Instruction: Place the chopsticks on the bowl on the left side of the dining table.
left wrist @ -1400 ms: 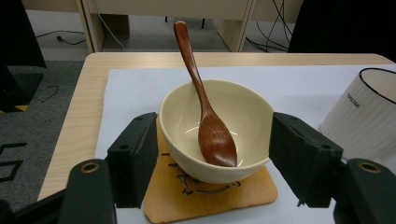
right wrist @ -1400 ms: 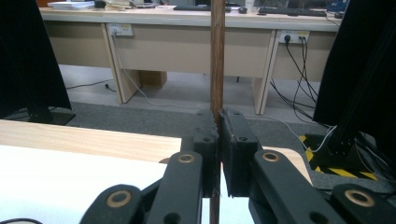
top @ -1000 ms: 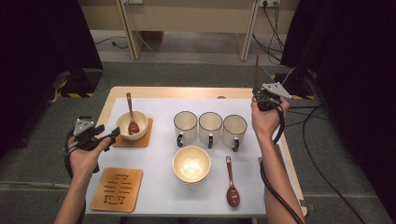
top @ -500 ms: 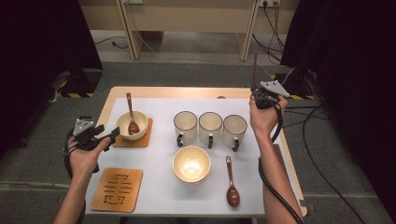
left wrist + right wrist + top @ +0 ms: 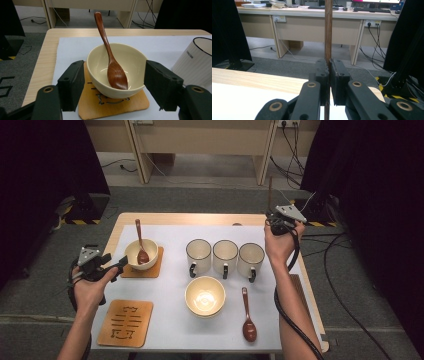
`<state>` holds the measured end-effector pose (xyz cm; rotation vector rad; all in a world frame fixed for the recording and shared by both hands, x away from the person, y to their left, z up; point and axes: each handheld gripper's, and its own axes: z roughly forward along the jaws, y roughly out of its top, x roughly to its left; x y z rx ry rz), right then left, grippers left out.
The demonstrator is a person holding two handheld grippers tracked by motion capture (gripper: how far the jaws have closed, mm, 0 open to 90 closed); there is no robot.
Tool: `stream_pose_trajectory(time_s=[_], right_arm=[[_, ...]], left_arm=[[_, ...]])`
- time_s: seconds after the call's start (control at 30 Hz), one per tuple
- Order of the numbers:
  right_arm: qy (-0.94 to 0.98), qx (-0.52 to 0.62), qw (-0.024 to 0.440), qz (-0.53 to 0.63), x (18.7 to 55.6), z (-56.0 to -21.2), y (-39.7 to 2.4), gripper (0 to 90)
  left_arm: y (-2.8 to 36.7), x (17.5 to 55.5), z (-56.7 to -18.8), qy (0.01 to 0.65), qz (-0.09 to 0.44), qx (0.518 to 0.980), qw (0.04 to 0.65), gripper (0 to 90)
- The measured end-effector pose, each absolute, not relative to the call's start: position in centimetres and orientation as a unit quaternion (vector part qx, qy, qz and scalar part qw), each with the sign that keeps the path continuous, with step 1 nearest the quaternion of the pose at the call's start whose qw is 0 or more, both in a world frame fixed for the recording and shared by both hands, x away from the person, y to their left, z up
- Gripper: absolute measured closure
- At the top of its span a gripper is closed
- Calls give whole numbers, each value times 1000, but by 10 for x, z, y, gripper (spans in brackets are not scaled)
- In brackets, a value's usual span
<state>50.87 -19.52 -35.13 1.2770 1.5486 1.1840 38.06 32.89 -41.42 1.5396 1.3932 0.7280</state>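
Note:
My left gripper is open at the table's left edge, level with a cream bowl on a wooden coaster. In the left gripper view its jaws stand apart on either side of the bowl, not touching it. A brown wooden spoon leans inside the bowl. My right gripper is raised over the far right corner, shut on a thin wooden stick that stands upright. In the right gripper view the pads pinch the stick.
Three white mugs stand in a row mid-table. An empty cream bowl sits in front of them, and a second wooden spoon lies to its right. An empty coaster lies at the front left. Cables run along the floor at right.
The right hand has drifted slightly to the left with the stick still upright. The left hand has stayed where it was.

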Motion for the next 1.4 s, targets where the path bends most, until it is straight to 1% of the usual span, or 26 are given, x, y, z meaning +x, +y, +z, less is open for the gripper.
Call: stream_pose_trajectory(time_s=[1.4], right_arm=[[614,488,397,476,517,-348,-171,854]], left_arm=[[329,380,-414,563,294,625,454,324]])
